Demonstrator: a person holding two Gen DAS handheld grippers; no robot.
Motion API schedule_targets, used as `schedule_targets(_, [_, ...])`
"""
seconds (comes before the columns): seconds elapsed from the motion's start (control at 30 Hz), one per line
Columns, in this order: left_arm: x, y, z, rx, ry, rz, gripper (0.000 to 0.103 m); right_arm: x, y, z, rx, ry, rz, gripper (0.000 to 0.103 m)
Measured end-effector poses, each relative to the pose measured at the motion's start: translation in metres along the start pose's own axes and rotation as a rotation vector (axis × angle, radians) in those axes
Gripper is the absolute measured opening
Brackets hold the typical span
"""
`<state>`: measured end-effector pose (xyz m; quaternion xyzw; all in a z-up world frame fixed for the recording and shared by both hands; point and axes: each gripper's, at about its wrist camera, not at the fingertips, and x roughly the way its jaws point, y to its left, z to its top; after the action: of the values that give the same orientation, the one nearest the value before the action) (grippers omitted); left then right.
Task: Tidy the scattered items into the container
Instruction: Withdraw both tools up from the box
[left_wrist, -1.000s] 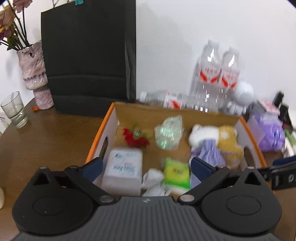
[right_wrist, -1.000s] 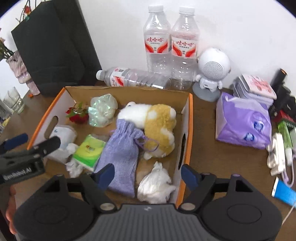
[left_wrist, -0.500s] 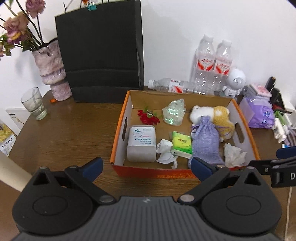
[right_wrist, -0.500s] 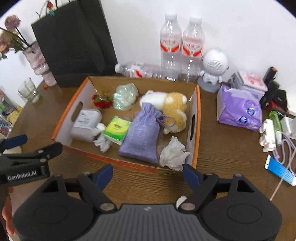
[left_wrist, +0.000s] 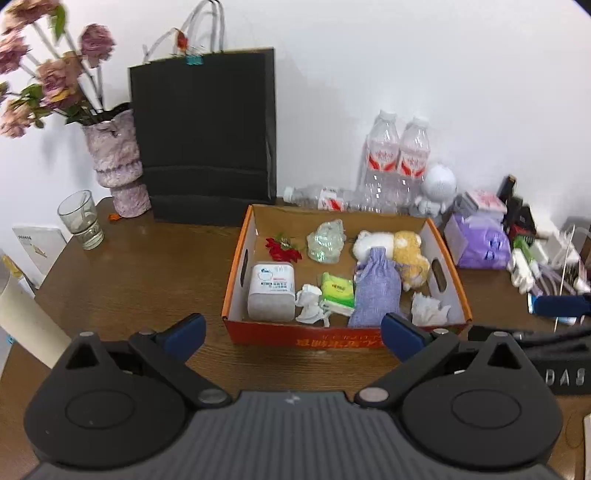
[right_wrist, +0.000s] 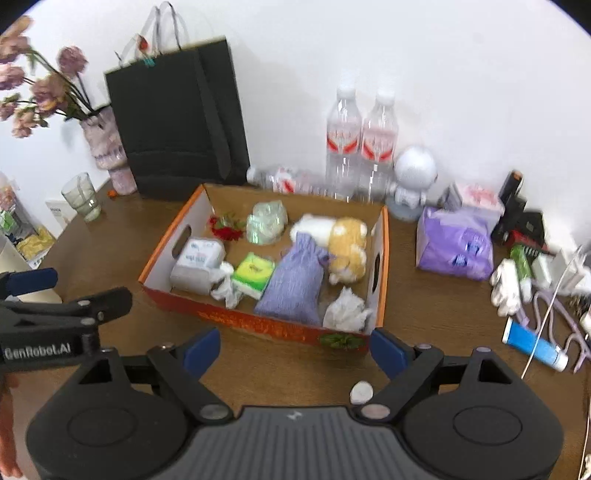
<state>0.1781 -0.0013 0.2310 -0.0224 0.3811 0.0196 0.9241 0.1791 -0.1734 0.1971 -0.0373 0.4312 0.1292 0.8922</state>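
The cardboard box with orange edges sat in the middle of the brown wooden surface, in front of a black paper bag and two upright water bottles. Inside it lay a white wipes pack at the near left, a red flower behind that, a crumpled clear wrapper toward the back, a green tissue packet in the middle, a lilac drawstring pouch resting partly against a white and yellow plush toy, and two crumpled white tissues, one beside the wipes pack and one in the near right corner.

The left gripper hung in front of the box with its blue-tipped fingers spread wide and nothing between them. The right gripper stood likewise before the box's near wall, its fingers wide apart, opening further, and empty. A small green sprig lay on the surface against the box's near right corner, and a small pale round object lay on the surface just below the right finger.

Outside the box on the right were a purple tissue pack, a white robot-shaped figure and a blue tube among cables. A vase of dried flowers and a glass stood at the left
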Motion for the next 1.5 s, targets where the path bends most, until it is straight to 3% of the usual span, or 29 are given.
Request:
schedule_targets(0.2, [-0.003,-0.01,-0.031,0.105,-0.064,0.042,0.103,-0.002,0.003,-0.033,-0.011,-0.075,0.002,0.089])
schedule_targets(0.37, [-0.004,-0.011,-0.073,0.124,-0.158,0.092,0.103,-0.005,0.003,-0.067,0.01,-0.173,-0.016,0.089])
schedule_targets(0.63, [-0.008,-0.003,-0.125,0.076,-0.249,-0.002,0.103,-0.005,0.002,-0.131,0.082,-0.328,0.005,0.09])
schedule_targets(0.87, [-0.025,0.0,-0.185,0.097,-0.425,-0.02,0.103,-0.005,0.01,-0.19,0.087,-0.438,0.01,0.096])
schedule_targets(1.2, [-0.035,0.015,-0.252,0.02,-0.429,-0.057,0.103,0.001,0.024,-0.261,0.083,-0.44,-0.016,0.101])
schedule_targets(1.5, [-0.045,0.012,-0.298,0.086,-0.429,-0.044,0.103,-0.007,0.03,-0.314,0.082,-0.462,0.03,0.101])
